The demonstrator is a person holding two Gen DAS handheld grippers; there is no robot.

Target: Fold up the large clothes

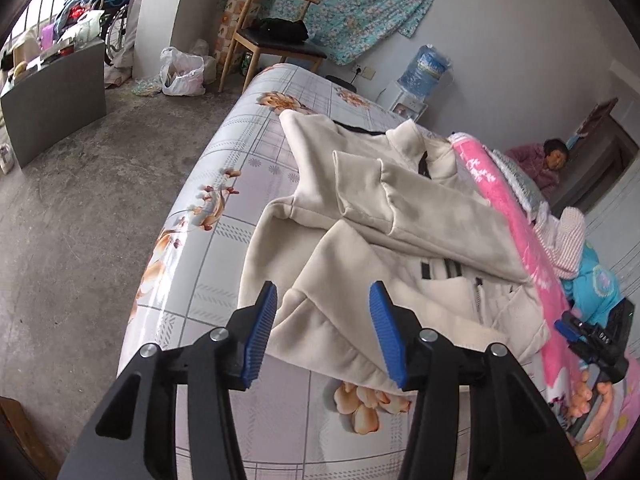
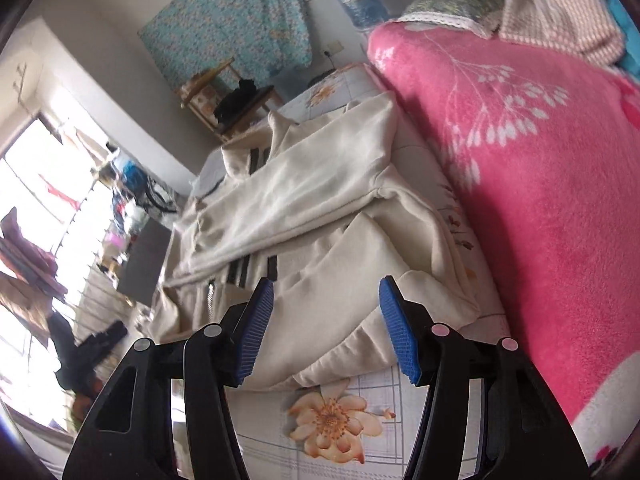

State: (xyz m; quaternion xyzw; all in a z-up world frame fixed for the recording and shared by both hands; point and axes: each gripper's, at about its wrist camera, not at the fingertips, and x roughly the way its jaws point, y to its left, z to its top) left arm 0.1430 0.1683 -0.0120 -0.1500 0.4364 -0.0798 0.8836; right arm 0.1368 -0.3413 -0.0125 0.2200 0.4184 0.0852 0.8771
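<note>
Jacket, cream fleece with a dark zip and dark stripes, lies partly folded on the bed, on a floral check sheet, with one sleeve laid across the body and the collar at the far end. A pink blanket runs along the jacket's right side, touching its edge; in the right wrist view the same blanket fills the right half of the frame. The left gripper hangs over the near hem of the jacket with its jaws parted; cloth shows between the blue pads but neither pad presses on it. The right gripper likewise stands with jaws apart above the near fold of the jacket, nothing clamped. In the left wrist view the right gripper appears at the far right, held in a hand over the blanket. A wooden chair stands beyond the far end of the bed, and a water bottle on a dispenser stands against the wall.
</note>
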